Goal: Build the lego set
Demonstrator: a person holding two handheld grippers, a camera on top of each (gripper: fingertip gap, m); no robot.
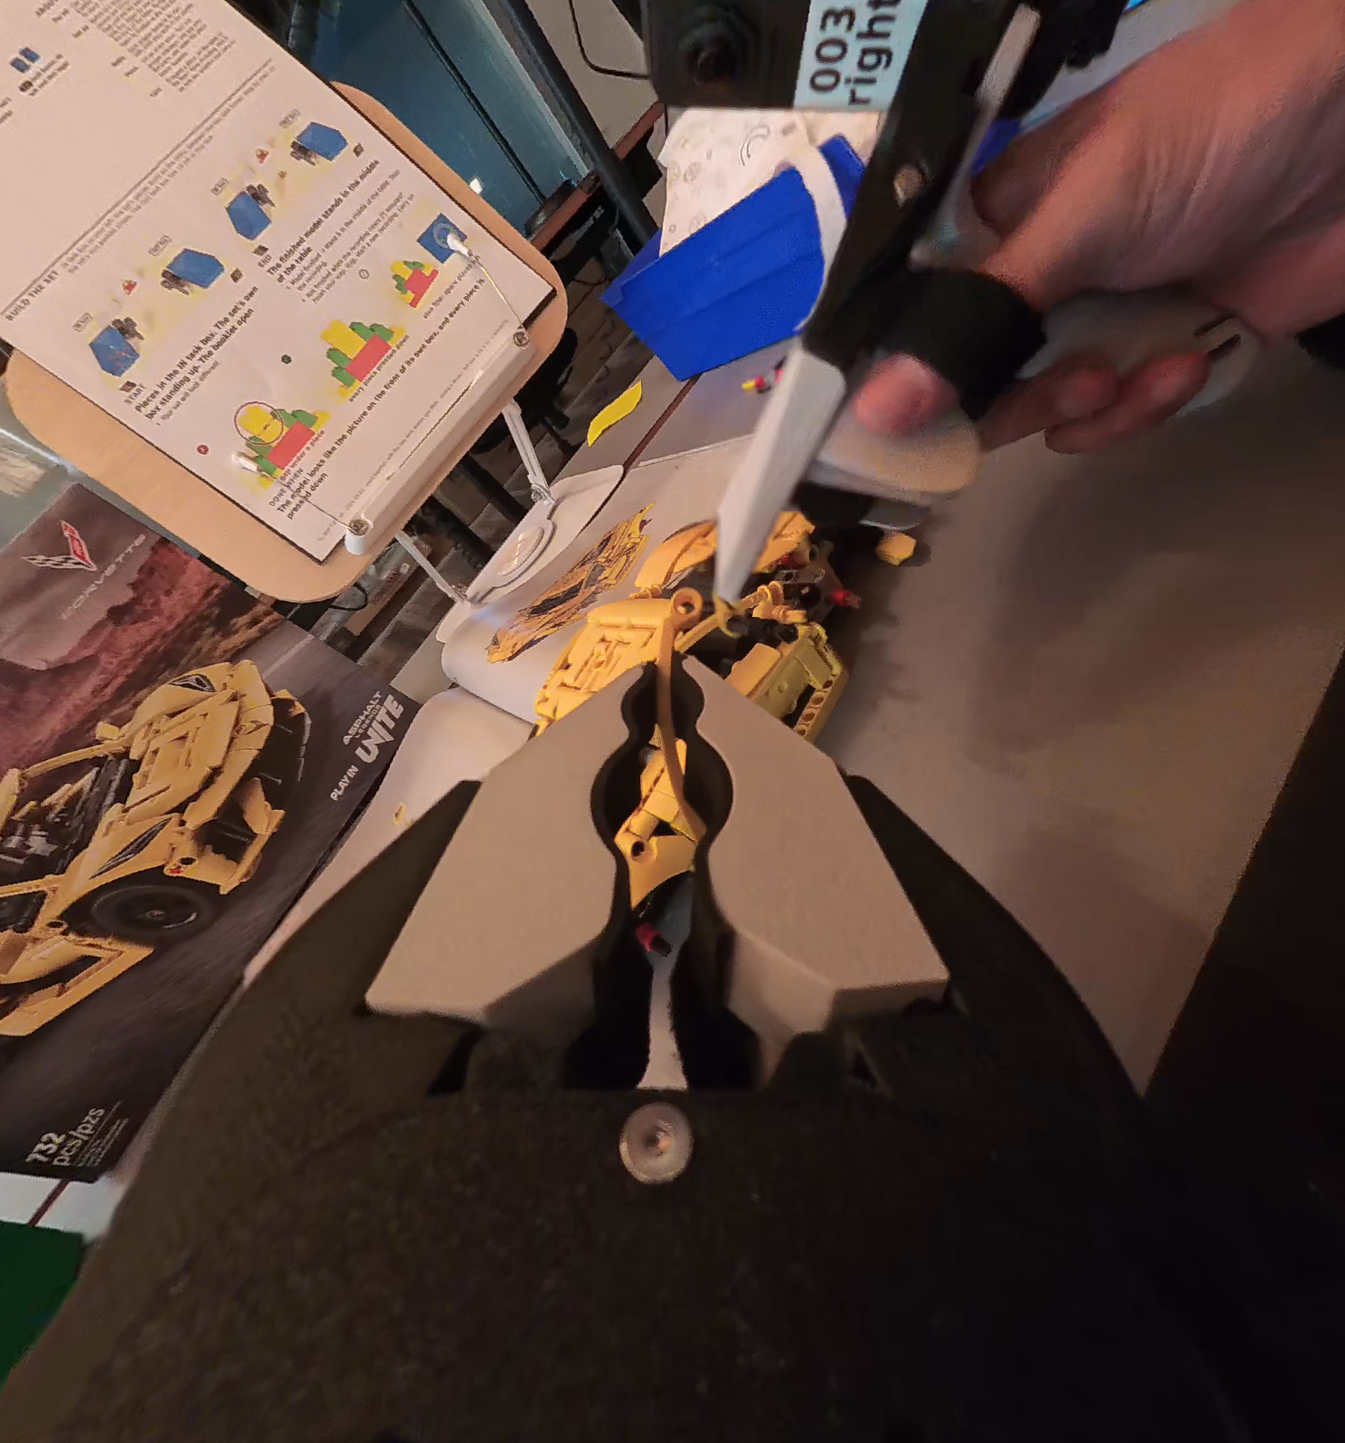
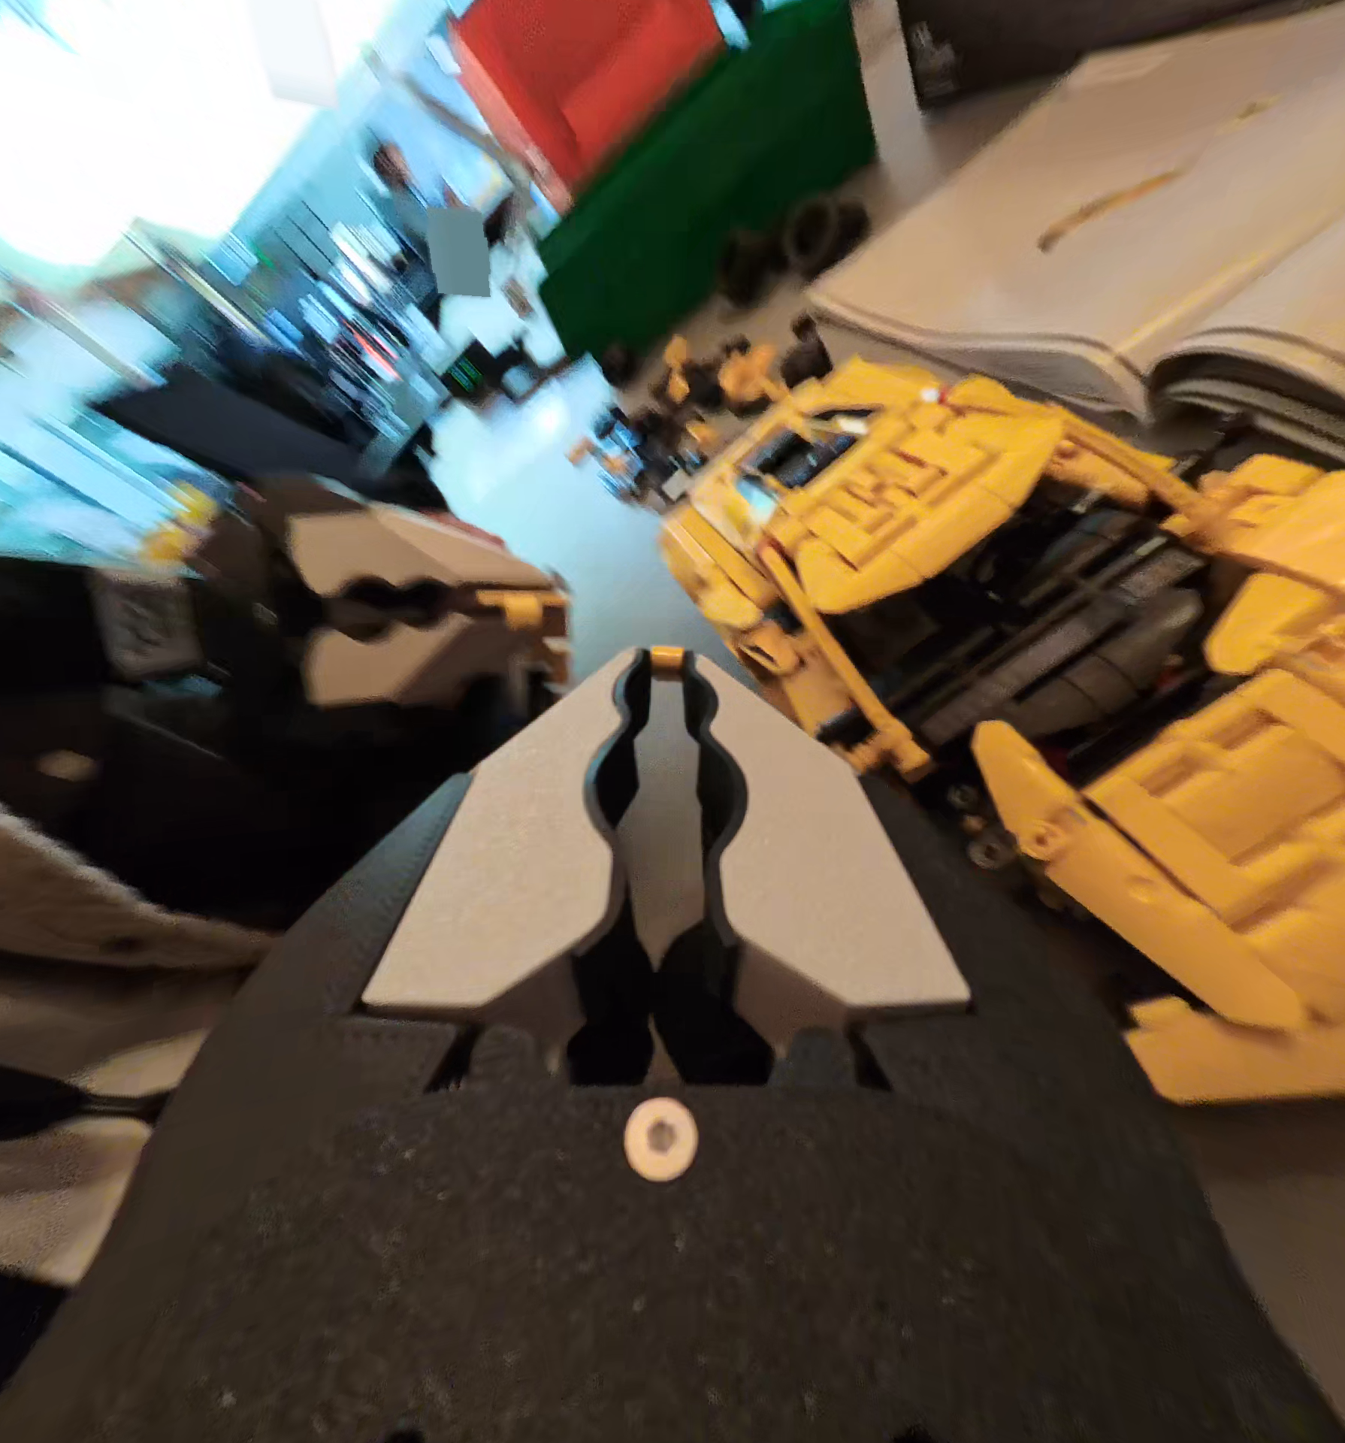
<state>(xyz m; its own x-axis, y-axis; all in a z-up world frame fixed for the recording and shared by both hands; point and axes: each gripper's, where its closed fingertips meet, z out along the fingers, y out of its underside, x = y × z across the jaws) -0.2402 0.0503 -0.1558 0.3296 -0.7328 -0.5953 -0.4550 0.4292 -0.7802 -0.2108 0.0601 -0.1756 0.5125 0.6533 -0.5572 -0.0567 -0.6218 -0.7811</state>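
Note:
The yellow lego car model (image 2: 1044,664) lies on the table, partly built, its dark inside showing. My left gripper (image 1: 665,679) is shut on a yellow sub-assembly (image 1: 658,843) with a thin bendy yellow rod (image 1: 669,648) that sticks out past the fingertips. My right gripper (image 2: 665,664) is shut on a small yellow piece (image 2: 667,658) at its very tips. In the left wrist view the right gripper (image 1: 728,586), held by a hand (image 1: 1200,234), points down right beside the rod's ringed end, above the car (image 1: 779,671). In the right wrist view the left gripper (image 2: 552,613) shows at the left.
The set's box (image 1: 107,781) lies at the left below an instruction sheet on a stand (image 1: 224,273). A blue bin (image 1: 732,273) stands behind. An open booklet (image 2: 1122,234), a green bin (image 2: 693,195), a red bin (image 2: 591,78), black tyres (image 2: 810,226) and loose pieces (image 2: 693,390) lie beyond the car. Across from one pair of fingers to the other is roughly 4 cm.

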